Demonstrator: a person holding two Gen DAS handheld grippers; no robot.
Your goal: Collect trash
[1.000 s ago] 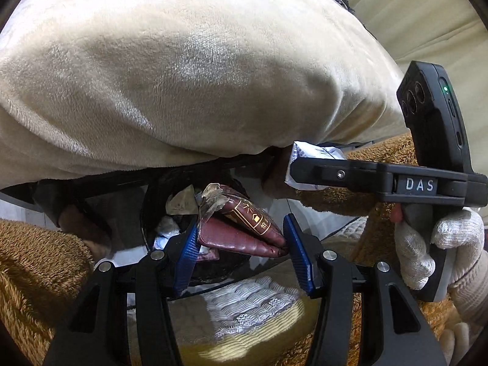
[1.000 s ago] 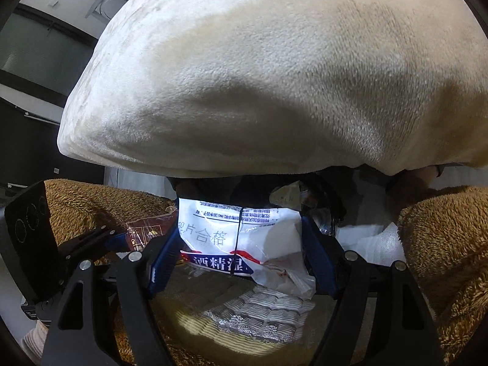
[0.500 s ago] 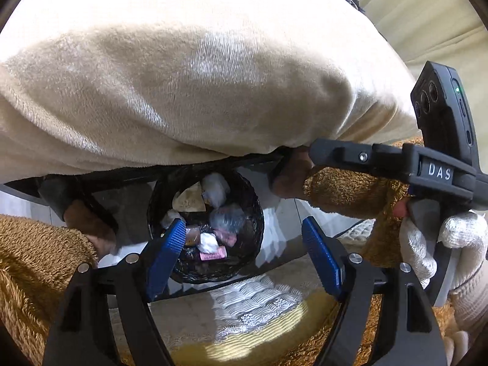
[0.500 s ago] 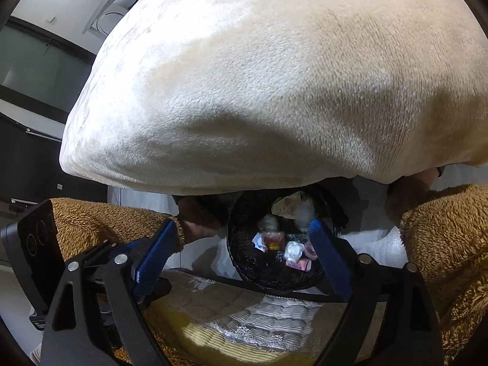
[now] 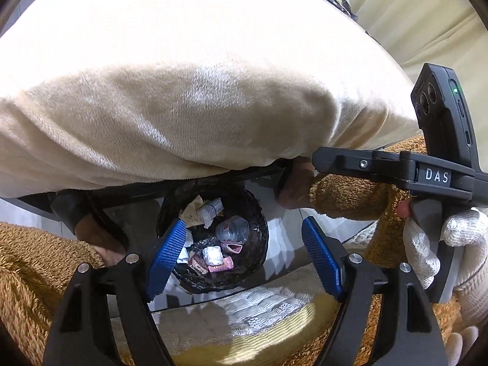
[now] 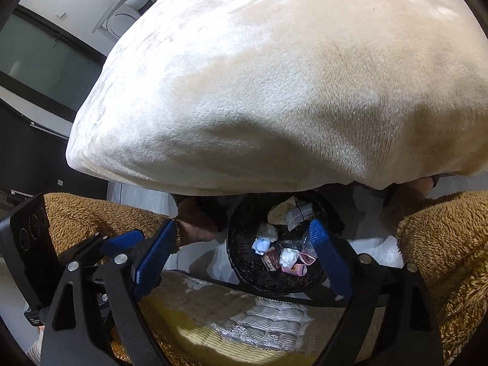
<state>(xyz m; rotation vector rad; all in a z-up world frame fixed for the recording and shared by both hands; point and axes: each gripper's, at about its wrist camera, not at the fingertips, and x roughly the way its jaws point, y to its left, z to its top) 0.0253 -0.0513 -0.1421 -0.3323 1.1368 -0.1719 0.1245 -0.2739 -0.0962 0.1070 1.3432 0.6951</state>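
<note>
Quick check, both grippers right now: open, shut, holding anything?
Left gripper: open, holding nothing, above the trash bin.
Right gripper: open, holding nothing, above that bin.

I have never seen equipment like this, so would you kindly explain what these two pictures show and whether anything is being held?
There is no robot here: a person holds a hand-operated gripper in each hand, and a wide-angle camera on each one looks along its two blue-padded fingers. One picture comes from the left gripper, the other from the right gripper. Both look down at a black trash bin on the floor, holding wrappers, crumpled paper and a crushed plastic bottle. The large cream shape is a plush cushion or garment; the shaggy brown fabric seems to be the person's clothing. In the left view a white-gloved hand grips the right gripper's handle. Both jaws have just opened and hold nothing.
</note>
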